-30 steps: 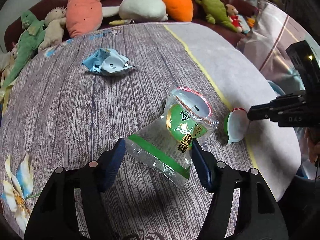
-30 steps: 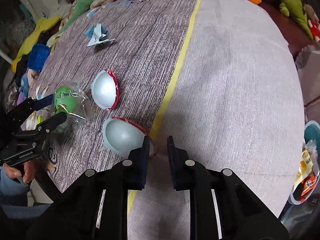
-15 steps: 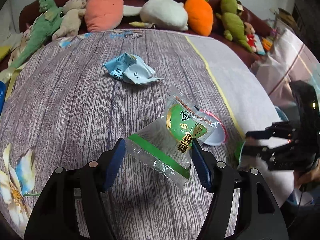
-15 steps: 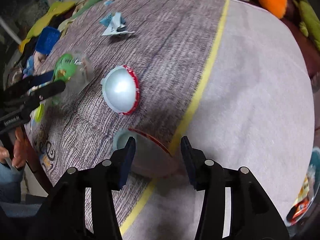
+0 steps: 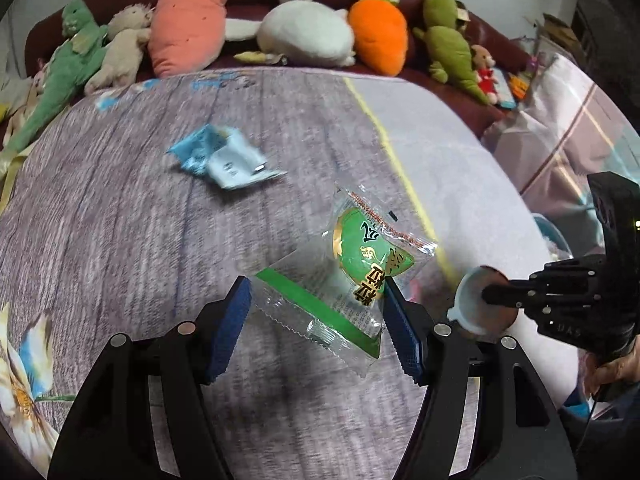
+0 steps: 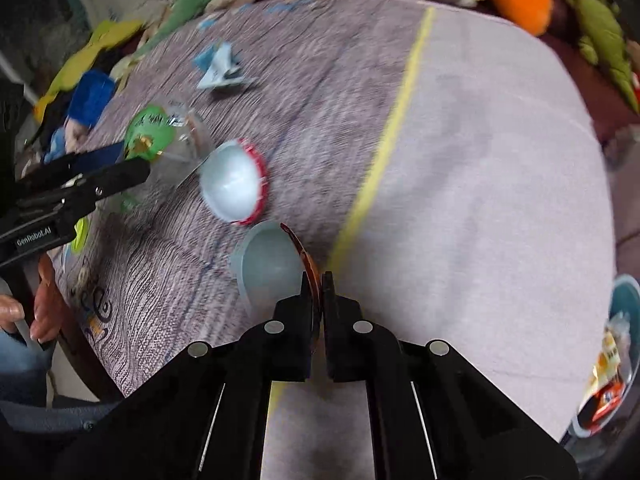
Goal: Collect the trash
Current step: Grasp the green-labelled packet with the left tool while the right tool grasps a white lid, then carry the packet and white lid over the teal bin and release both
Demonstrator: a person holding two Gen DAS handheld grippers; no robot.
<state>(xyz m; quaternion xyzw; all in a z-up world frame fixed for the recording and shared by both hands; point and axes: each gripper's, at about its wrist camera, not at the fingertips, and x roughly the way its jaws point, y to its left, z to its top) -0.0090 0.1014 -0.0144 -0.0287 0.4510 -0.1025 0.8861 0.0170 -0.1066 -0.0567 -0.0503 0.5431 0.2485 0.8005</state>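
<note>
My left gripper [image 5: 316,312] is shut on a clear and green snack wrapper [image 5: 344,276] and holds it above the table; it also shows in the right wrist view [image 6: 154,136]. My right gripper [image 6: 319,280] is shut on the rim of a silver foil cup lid with a red edge [image 6: 268,264], seen in the left wrist view too [image 5: 476,300]. A second silver lid [image 6: 234,182] lies on the table just beyond. A crumpled blue and white wrapper [image 5: 222,158] lies farther back [image 6: 220,66].
The round table [image 5: 120,220] has a grey wood-grain cloth with a yellow stripe [image 6: 384,152]. Plush toys [image 5: 304,32] line the sofa behind it. A blue bin holding wrappers [image 6: 612,360] stands at the right, below the table edge.
My right gripper opened around the near silver lid, then closed on its rim. My left gripper kept its hold on the green wrapper and lifted it toward the right.
</note>
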